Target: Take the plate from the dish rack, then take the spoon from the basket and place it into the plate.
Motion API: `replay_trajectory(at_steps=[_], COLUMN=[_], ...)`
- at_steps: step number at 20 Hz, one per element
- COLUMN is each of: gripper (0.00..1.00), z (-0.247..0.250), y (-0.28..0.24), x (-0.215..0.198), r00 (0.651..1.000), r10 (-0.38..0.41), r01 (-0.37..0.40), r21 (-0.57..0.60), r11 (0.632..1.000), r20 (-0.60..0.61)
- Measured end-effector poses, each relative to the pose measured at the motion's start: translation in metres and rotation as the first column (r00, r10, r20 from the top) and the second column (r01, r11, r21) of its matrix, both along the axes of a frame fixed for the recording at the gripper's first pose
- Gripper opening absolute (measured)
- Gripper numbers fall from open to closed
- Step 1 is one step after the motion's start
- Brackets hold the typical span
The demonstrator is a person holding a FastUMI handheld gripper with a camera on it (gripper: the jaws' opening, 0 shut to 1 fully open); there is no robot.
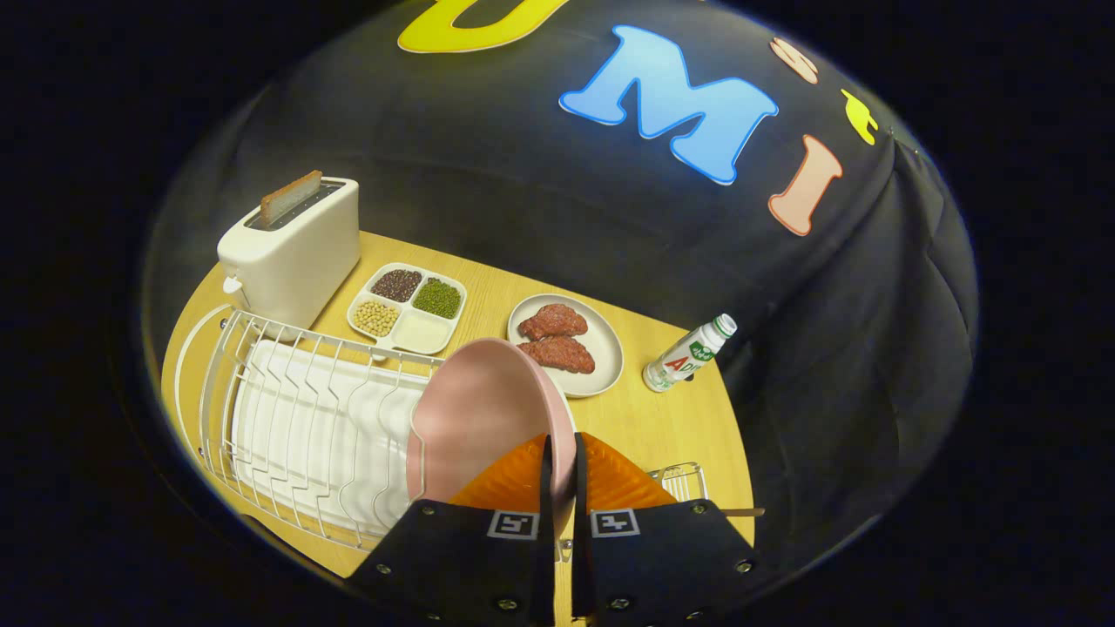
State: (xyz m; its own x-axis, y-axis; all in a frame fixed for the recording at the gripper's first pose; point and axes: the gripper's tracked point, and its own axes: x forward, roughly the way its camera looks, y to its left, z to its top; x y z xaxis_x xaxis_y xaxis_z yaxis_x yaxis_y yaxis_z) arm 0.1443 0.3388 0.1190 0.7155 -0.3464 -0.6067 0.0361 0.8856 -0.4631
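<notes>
Gripper [562,453]: the 2 fingers are closed down to a narrow slit and pinch the rim of the pink plate [479,418] between them. The plate stands on edge, tilted, its hollow face turned toward 9 o'clock, held above the right end of the dish rack [296,409] (whether it touches the wires cannot be told).

Dish rack: white wire frame on a white drip tray, at 9 o'clock of the fingers, on the wooden table [671,418].

Beyond the plate at 12 o'clock: a round plate with 2 pieces of meat [566,345]. At 11 o'clock: a divided tray [408,309] with 4 compartments, 3 holding dark, green and pale beans. At 10 o'clock, further back: a white toaster [292,257] with 1 slice of bread [292,197] standing in its slot.

At 1 o'clock: a small bottle [688,353] near the table's edge.

At 3 o'clock, just beside the fingers: a corner of the wire basket [681,479], with a slim handle [740,512] sticking out past it; likely the spoon, too little visible to confirm.
</notes>
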Motion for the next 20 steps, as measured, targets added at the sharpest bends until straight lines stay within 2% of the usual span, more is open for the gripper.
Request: replay_trajectory(at_steps=[4, 6, 9, 10, 13, 20], gripper=[0.07, 0.07, 0.07, 0.03, 0.03, 0.03], z=[0.017, 0.024, 0.032, 0.031, 0.038, 0.056], y=[0.002, 0.001, -0.002, -0.010, -0.019, -0.074], x=[0.006, 0.007, 0.004, 0.001, -0.009, -0.062], r00=[0.999, 0.999, 0.998, 0.997, 0.996, 0.996], r10=[0.026, 0.024, 0.033, 0.038, 0.039, 0.008], r01=[-0.023, -0.020, -0.031, -0.037, -0.043, -0.028], r21=[-0.094, -0.084, -0.027, -0.014, 0.050, 0.224], r11=[0.995, 0.996, 0.999, 0.999, 0.998, 0.974], r20=[0.022, 0.042, 0.060, 0.069, 0.082, 0.093])
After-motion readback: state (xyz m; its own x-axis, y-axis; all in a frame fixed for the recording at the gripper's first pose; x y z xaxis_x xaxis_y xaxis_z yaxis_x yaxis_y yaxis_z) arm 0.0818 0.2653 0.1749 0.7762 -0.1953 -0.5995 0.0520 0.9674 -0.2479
